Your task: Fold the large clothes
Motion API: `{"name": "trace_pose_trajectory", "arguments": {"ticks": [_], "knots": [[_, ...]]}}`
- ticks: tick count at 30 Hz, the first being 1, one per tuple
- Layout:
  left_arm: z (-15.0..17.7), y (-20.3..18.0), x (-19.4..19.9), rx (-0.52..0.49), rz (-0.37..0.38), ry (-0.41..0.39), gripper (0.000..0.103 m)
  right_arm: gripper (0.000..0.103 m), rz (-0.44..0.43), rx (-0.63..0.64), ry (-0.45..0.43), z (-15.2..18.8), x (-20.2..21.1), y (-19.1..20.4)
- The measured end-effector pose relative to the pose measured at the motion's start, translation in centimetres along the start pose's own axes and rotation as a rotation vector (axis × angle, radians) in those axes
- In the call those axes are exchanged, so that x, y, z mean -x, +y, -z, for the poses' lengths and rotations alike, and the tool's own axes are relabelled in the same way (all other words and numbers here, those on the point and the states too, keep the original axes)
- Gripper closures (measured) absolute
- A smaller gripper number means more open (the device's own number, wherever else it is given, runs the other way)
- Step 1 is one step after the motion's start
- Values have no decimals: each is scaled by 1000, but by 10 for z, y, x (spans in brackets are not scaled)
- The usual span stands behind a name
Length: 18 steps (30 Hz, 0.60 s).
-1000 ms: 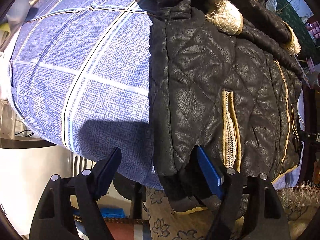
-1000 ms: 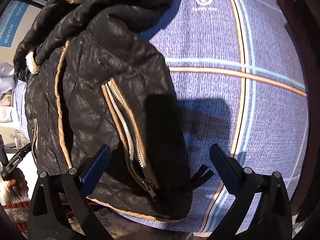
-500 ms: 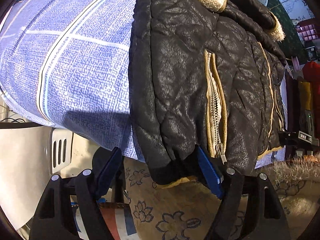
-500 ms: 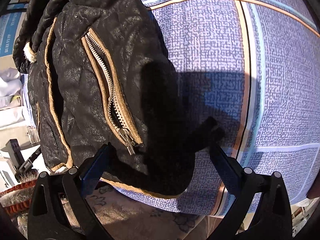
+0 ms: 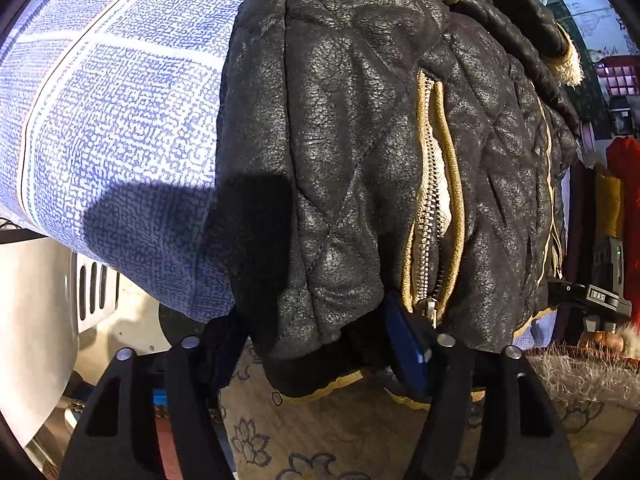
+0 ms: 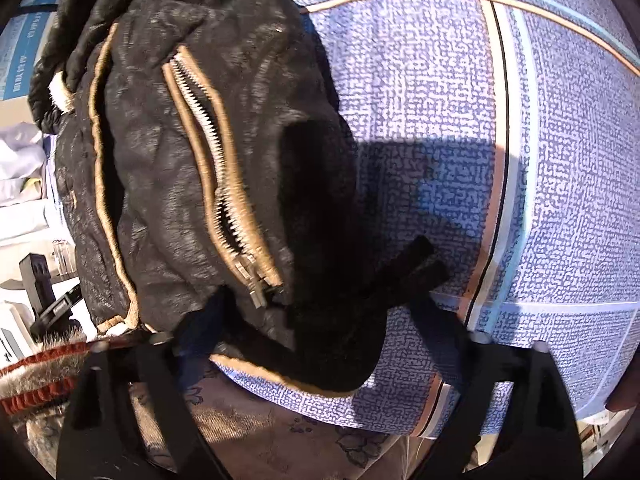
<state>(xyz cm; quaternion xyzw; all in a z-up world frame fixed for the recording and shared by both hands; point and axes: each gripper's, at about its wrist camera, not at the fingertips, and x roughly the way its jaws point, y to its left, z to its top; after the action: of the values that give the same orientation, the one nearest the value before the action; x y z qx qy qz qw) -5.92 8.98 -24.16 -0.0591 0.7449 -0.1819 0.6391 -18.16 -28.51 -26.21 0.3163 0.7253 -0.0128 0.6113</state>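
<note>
A black quilted jacket (image 5: pixel 360 152) with tan trim, zipped pockets and fleece collar lies on a blue checked bedsheet (image 5: pixel 120 112), its hem hanging over the bed's near edge. My left gripper (image 5: pixel 320 344) is open, its fingers straddling the jacket's bottom left hem corner. In the right wrist view the same jacket (image 6: pixel 180 160) fills the left side. My right gripper (image 6: pixel 312 320) is open, its fingers either side of the jacket's bottom right corner, where two black tabs (image 6: pixel 416 264) stick out.
A beige floral rug (image 5: pixel 320 440) covers the floor below the bed edge. A white appliance with vents (image 5: pixel 92 288) stands at lower left. A fur-trimmed item (image 6: pixel 36 368) and a camera tripod (image 5: pixel 592 300) sit between the grippers' sides. The bedsheet (image 6: pixel 520 160) extends right.
Both grippers have moved closer and lower toward the jacket's hem at the bed edge. The hem corners now sit between the open fingers. The jaws stay open.
</note>
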Motion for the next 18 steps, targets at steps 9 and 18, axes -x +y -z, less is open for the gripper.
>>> {"name": "trace_pose_trajectory", "arguments": {"ticks": [9,18], "knots": [[-23,-31,32,-100,-34,21,80,74,-59,38,-4,6,16,26],[-35,-32,97,-102,75,-118,85,80,-244,22,-100,-12,71,57]]}}
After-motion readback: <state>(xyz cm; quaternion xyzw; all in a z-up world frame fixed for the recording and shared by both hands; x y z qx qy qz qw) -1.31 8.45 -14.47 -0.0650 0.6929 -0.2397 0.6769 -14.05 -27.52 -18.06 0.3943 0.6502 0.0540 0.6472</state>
